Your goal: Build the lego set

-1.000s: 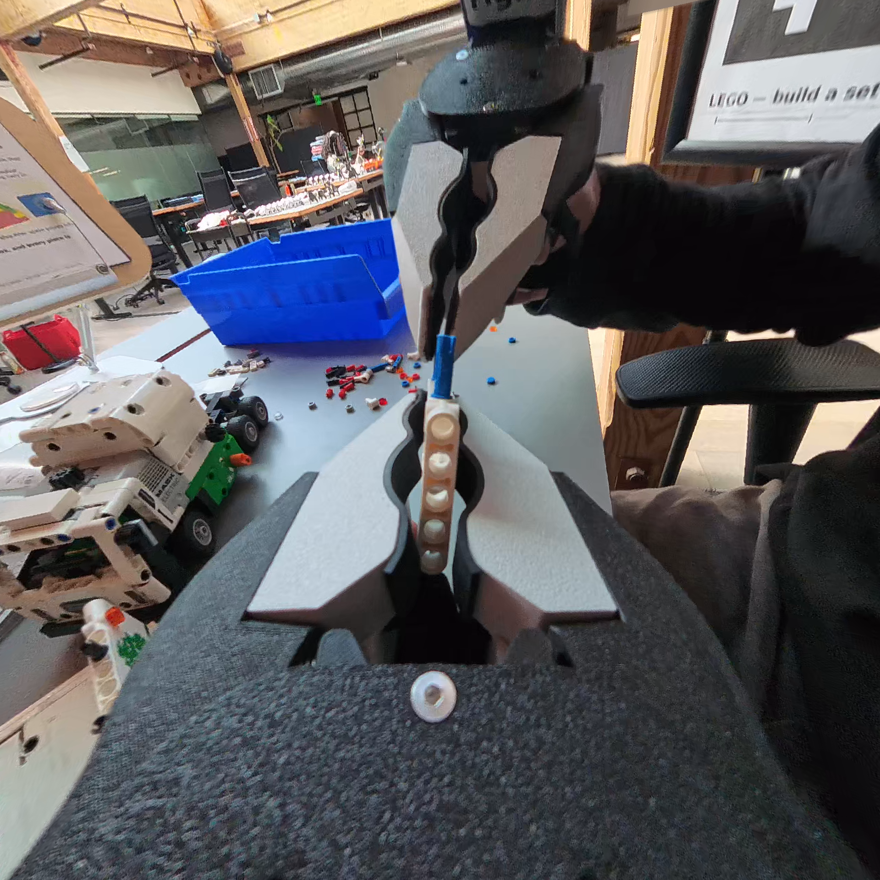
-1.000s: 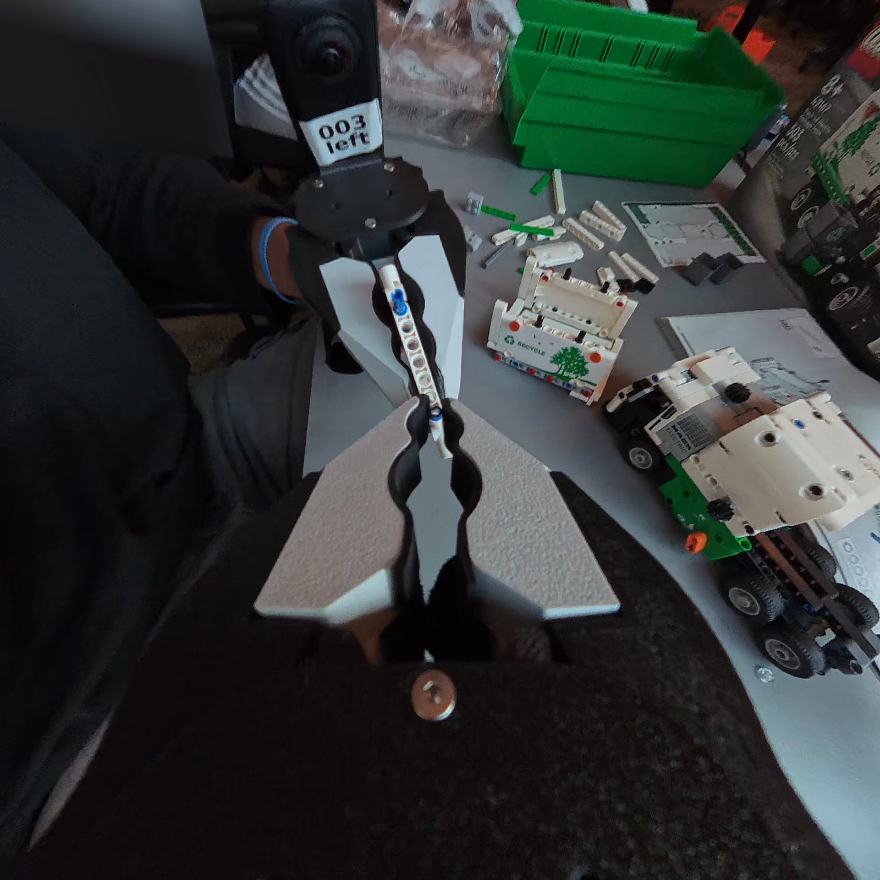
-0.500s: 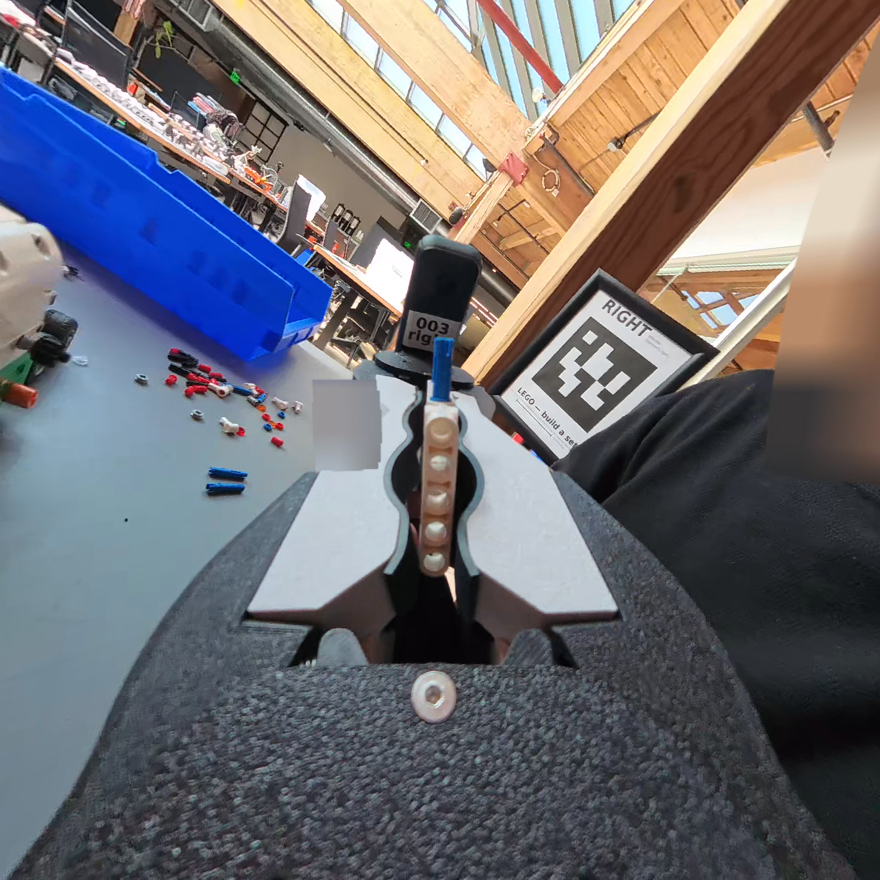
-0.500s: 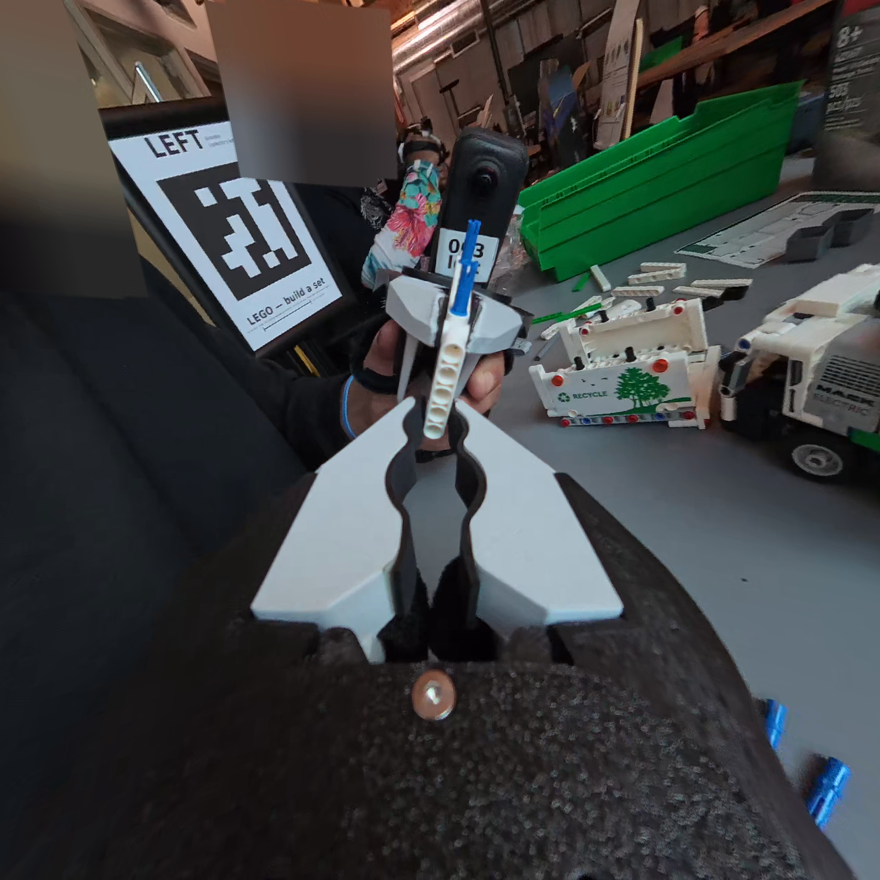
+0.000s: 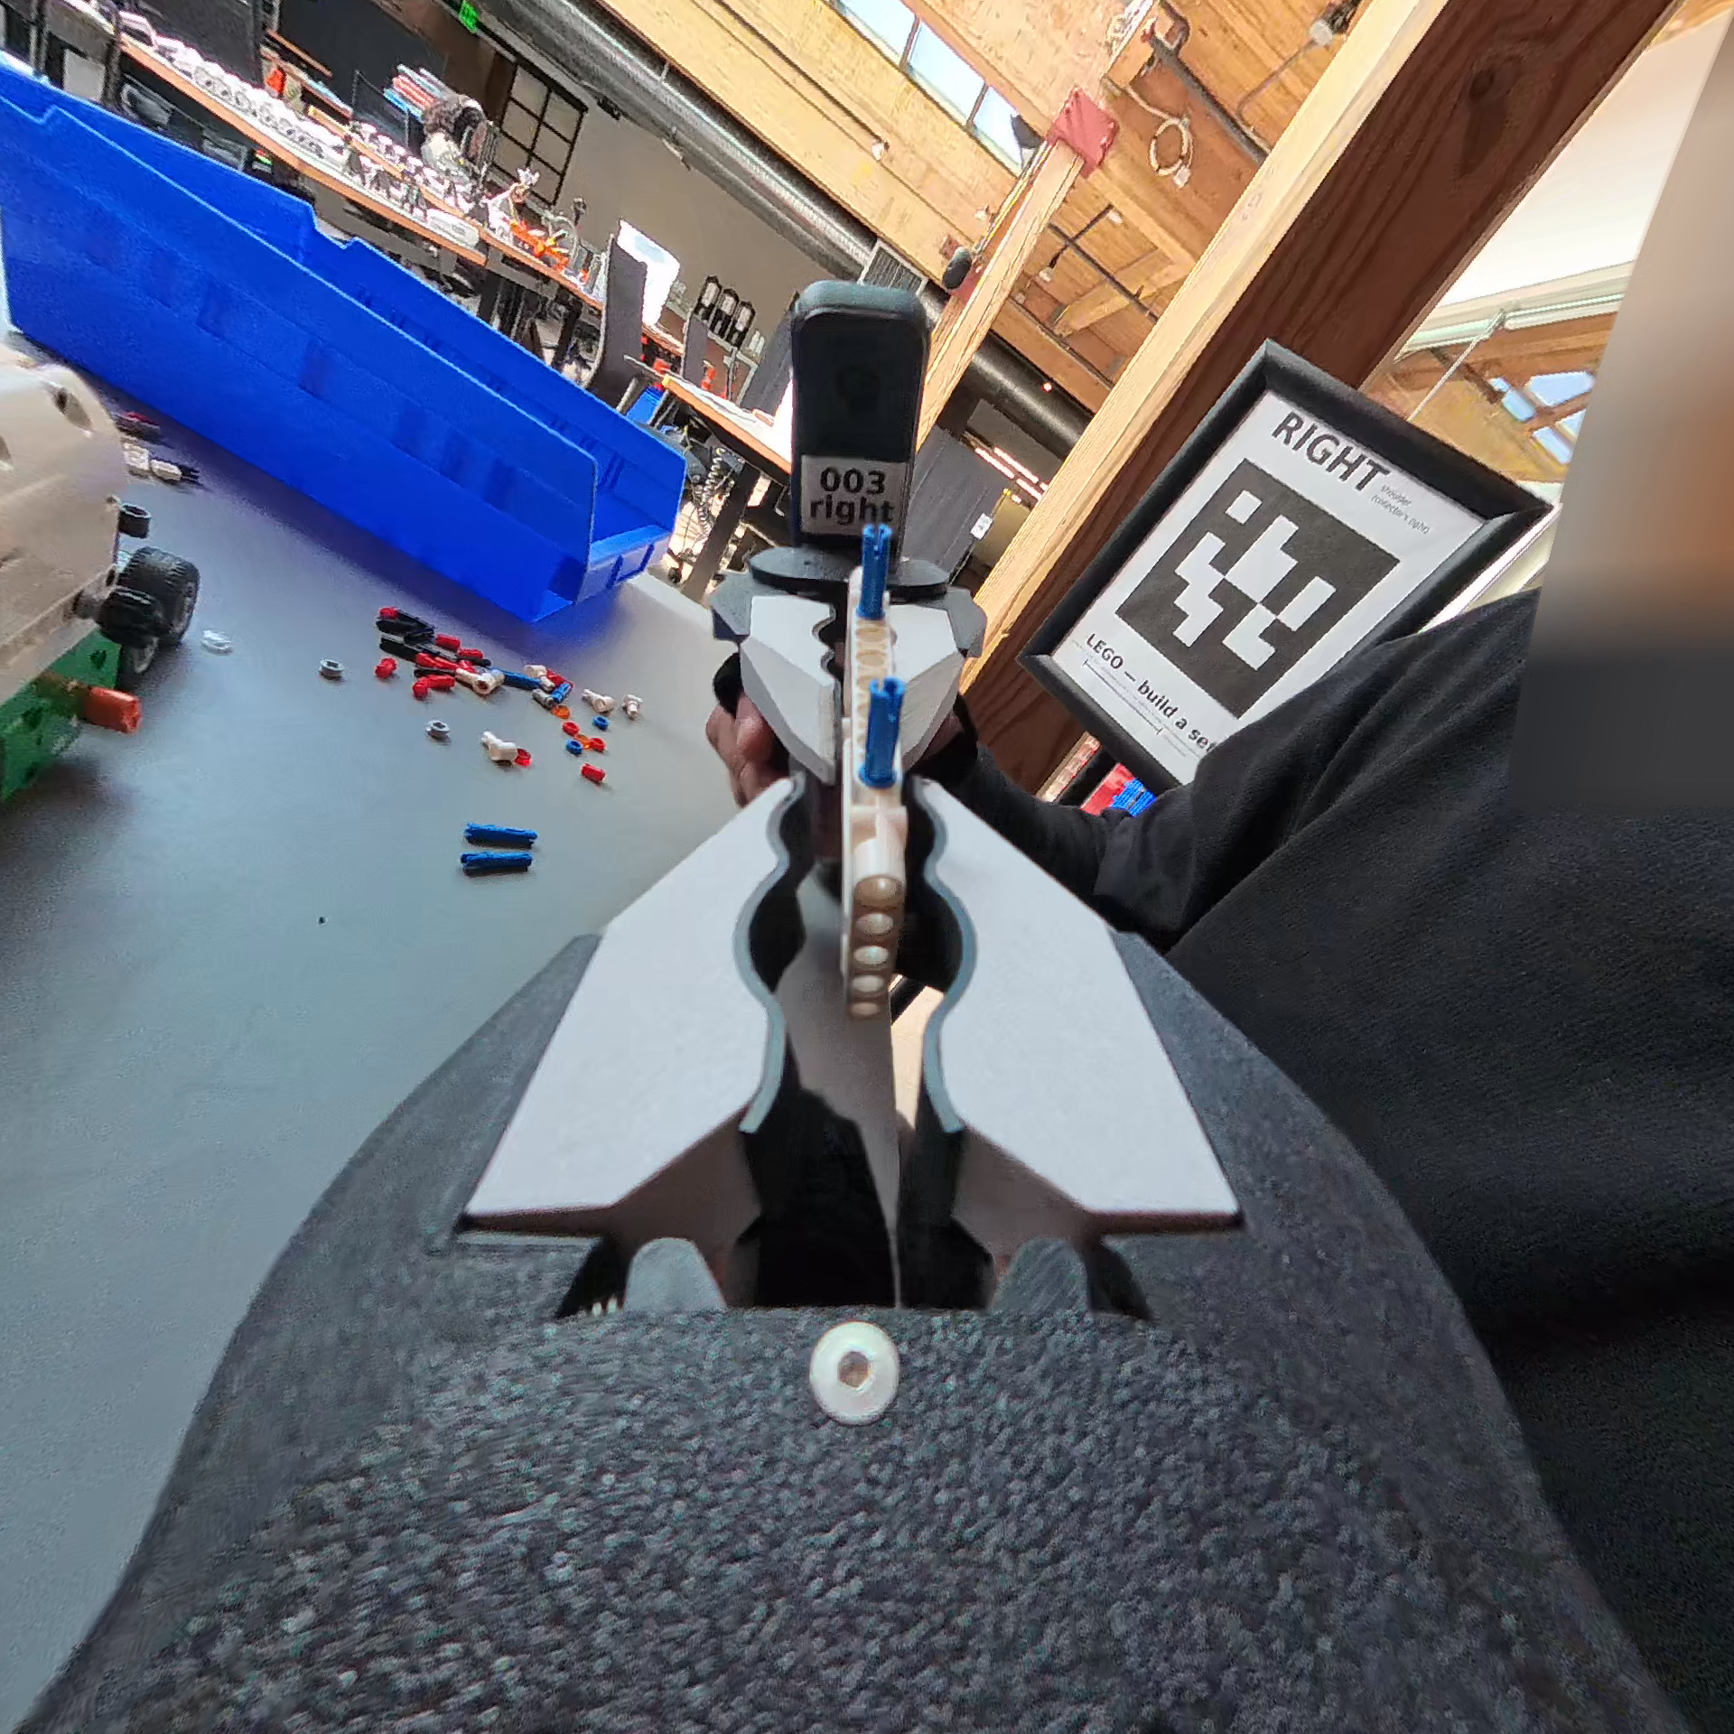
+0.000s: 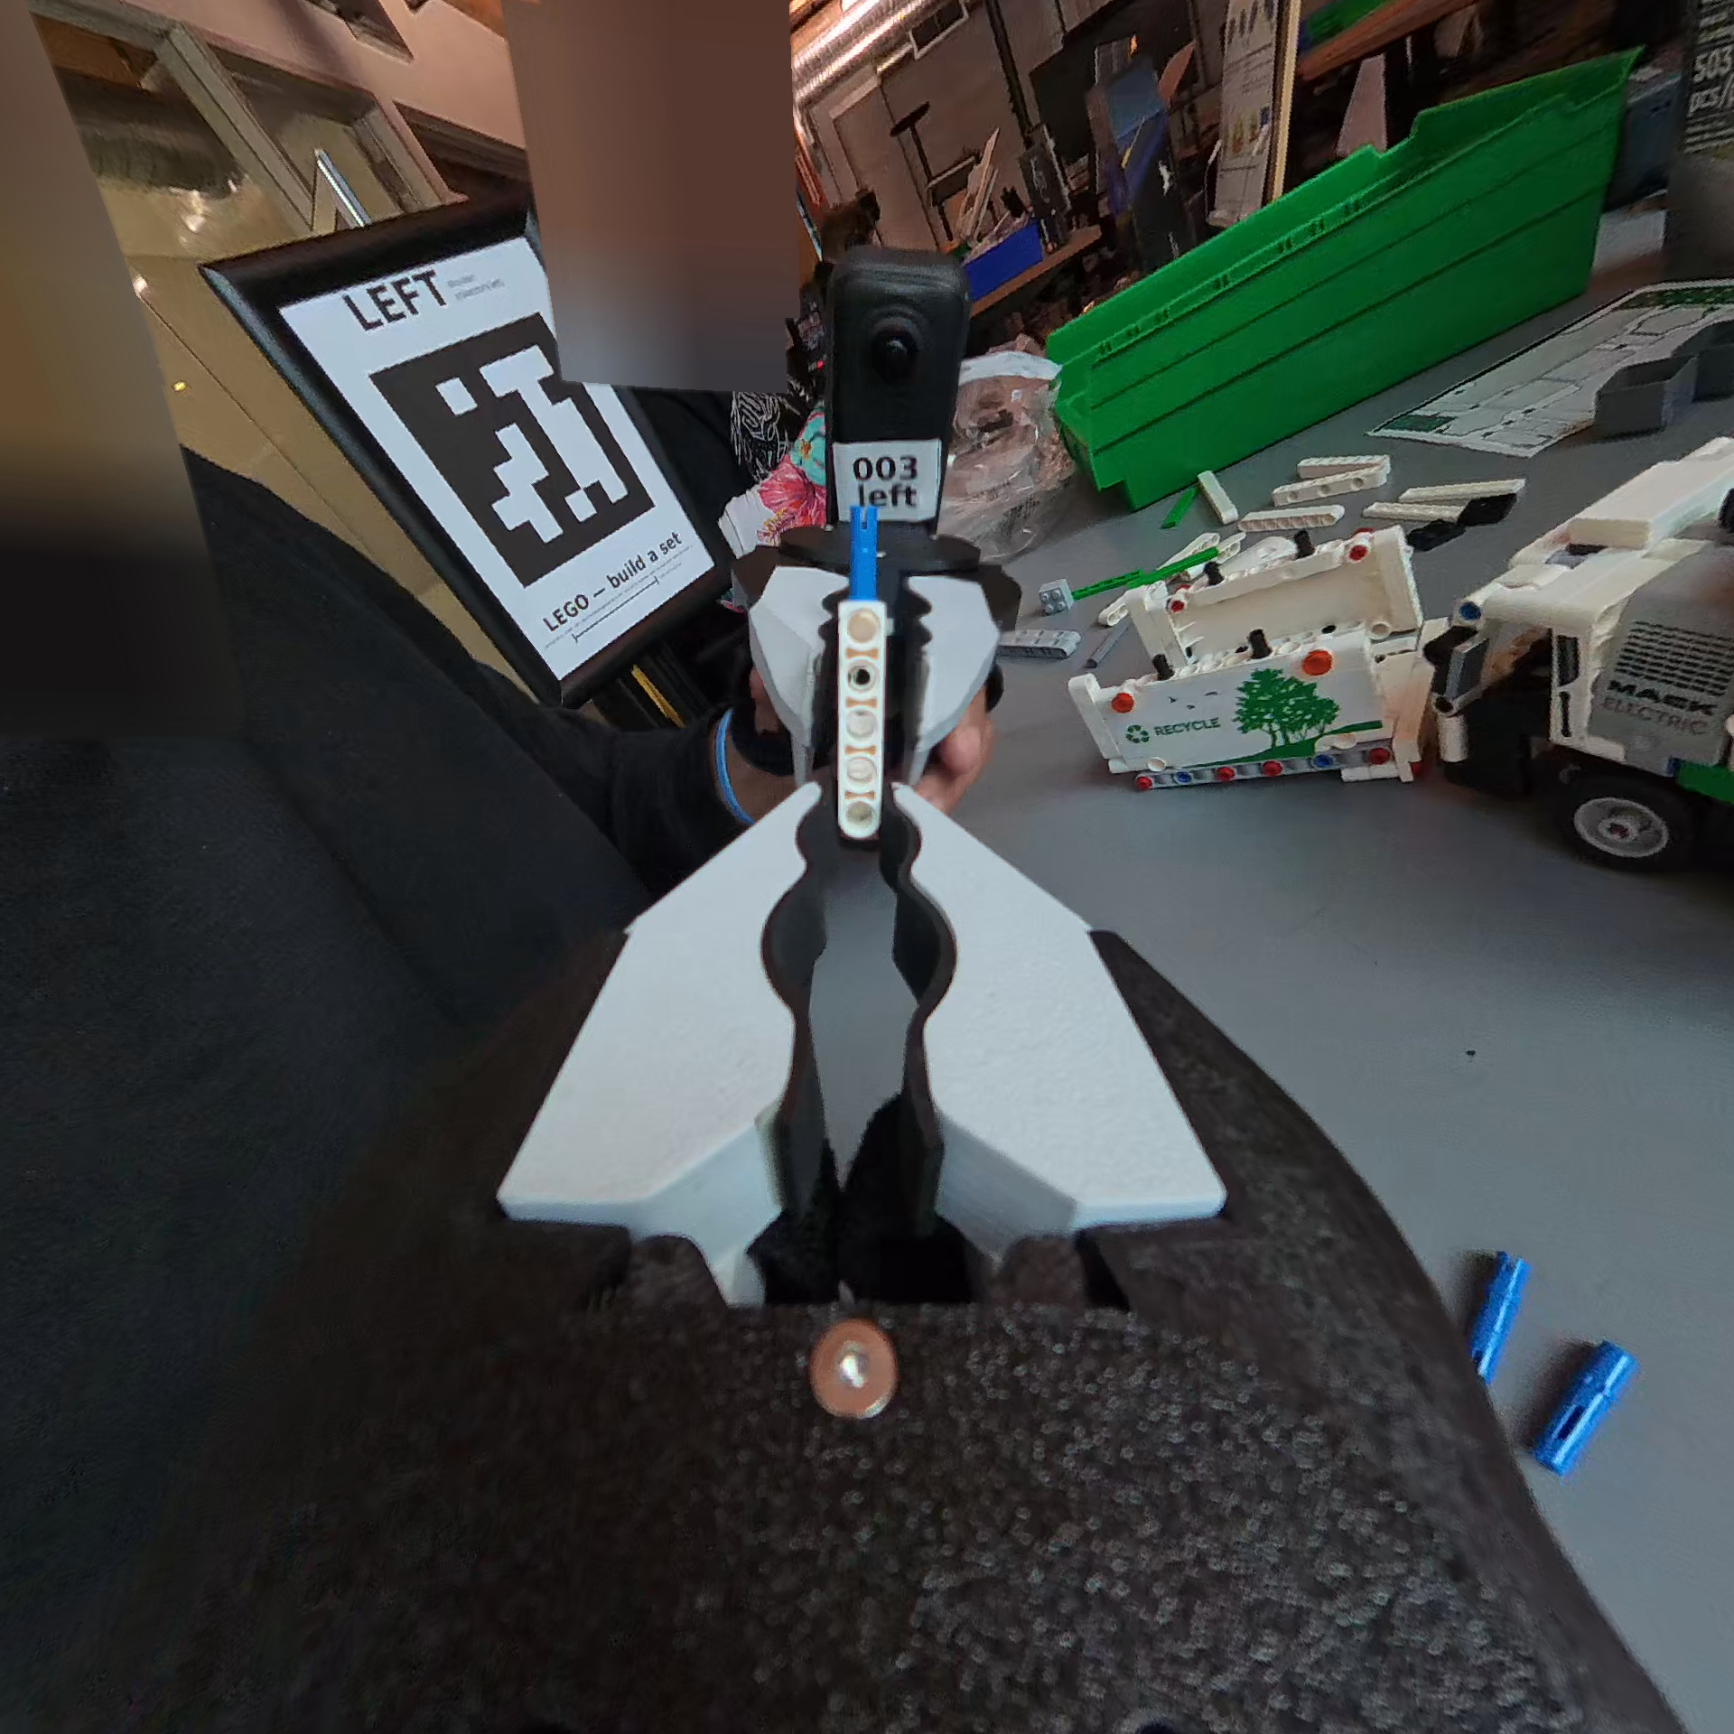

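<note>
A white beam with holes (image 6: 860,713) has a blue pin (image 6: 861,558) standing out of its far end. My right gripper (image 6: 854,802) is shut on the beam's near end at the fingertips. In the left wrist view the same beam (image 5: 873,920) lies between the jaws of my left gripper (image 5: 854,793). Those jaws stand wider than the beam, with a gap on the left side. Two blue pins (image 5: 882,737) (image 5: 873,563) show on it there. The two grippers face each other tip to tip above the grey table (image 6: 1314,985).
A white and green truck (image 6: 1614,676) and a white box body (image 6: 1248,694) stand on the table. Nearby are a green bin (image 6: 1361,310), a blue bin (image 5: 328,357), scattered small parts (image 5: 488,676) and two loose blue pins (image 6: 1501,1314). Framed signs (image 5: 1257,582) stand behind. Left and right tips are no more than a few centimetres apart.
Both grippers have tilted up from the table to face each other. The left jaws have widened and the beam sits farther forward in them, its end now at the right gripper's tips.
</note>
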